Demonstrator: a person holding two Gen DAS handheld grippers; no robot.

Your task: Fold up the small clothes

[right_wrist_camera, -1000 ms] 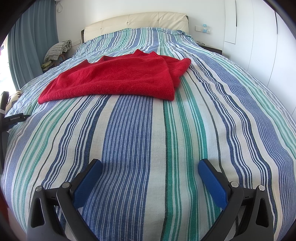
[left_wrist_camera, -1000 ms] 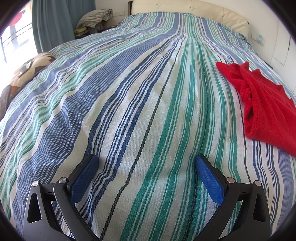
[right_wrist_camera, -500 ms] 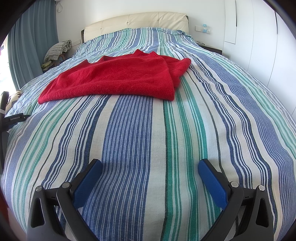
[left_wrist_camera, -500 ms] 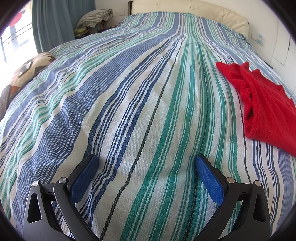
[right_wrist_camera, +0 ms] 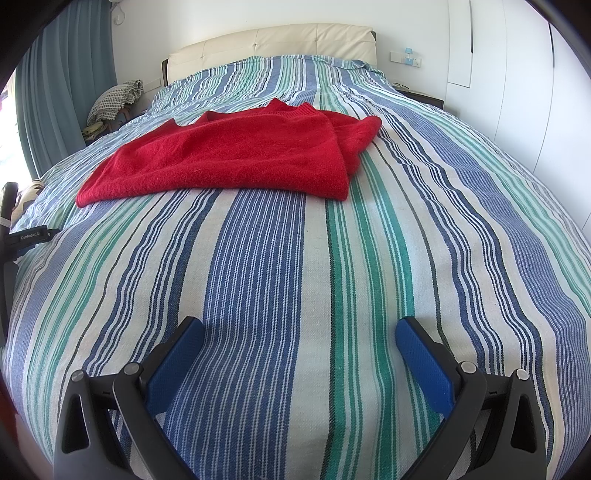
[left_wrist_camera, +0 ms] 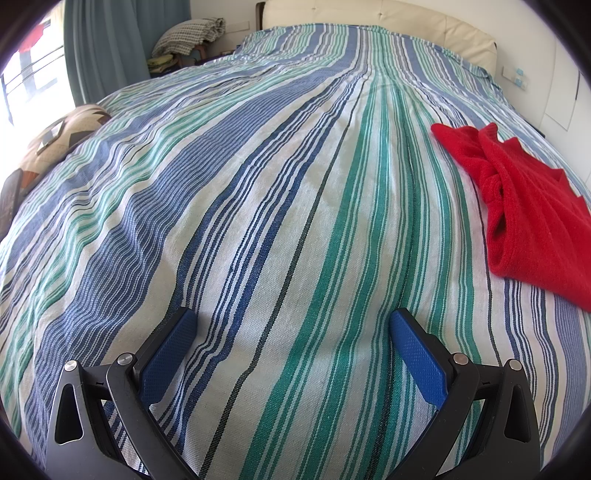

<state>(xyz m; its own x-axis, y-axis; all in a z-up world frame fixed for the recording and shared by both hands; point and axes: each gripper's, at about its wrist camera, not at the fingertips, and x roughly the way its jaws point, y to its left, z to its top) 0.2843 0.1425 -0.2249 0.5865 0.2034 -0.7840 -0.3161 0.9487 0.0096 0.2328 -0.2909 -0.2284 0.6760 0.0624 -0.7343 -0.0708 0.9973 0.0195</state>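
Left gripper (left_wrist_camera: 291, 321): hovering low over the striped bedspread (left_wrist_camera: 258, 203), jaws spread wide, blue pads (left_wrist_camera: 166, 354) gripping nothing, only bare stripes lying between them. Pointing up the bed toward the cream headboard (left_wrist_camera: 388, 14).

Right gripper (right_wrist_camera: 299, 330): likewise gaping wide, blue pads (right_wrist_camera: 424, 369) empty, hanging over a broad blue stripe of the same bedspread (right_wrist_camera: 443, 240).

Red sweater (right_wrist_camera: 229, 162): lying mid-bed, straight ahead of the right gripper and well apart from it. Resting mostly flat, hem edge facing the camera, neckline pointing toward the headboard (right_wrist_camera: 273, 37), one sleeve bunching in folds along its right side. In the left wrist view, same red sweater (left_wrist_camera: 528, 206) sitting off to the right, well clear of the left pads, crumpled sleeve end nearest the middle of the bed.

Further out, left wrist view: patterned cushion (left_wrist_camera: 62, 136) sitting at the left bed edge; blue curtain (left_wrist_camera: 99, 48) hanging by a bright window; folded checked blanket (left_wrist_camera: 192, 33) piling on a stand beside the bed's head.

Right wrist view: black device part (right_wrist_camera: 22, 236) poking in at the left edge, small white lettering showing on it; white wardrobe doors (right_wrist_camera: 524, 92) standing along the right wall; wall switch plate (right_wrist_camera: 406, 59) showing beside the headboard.
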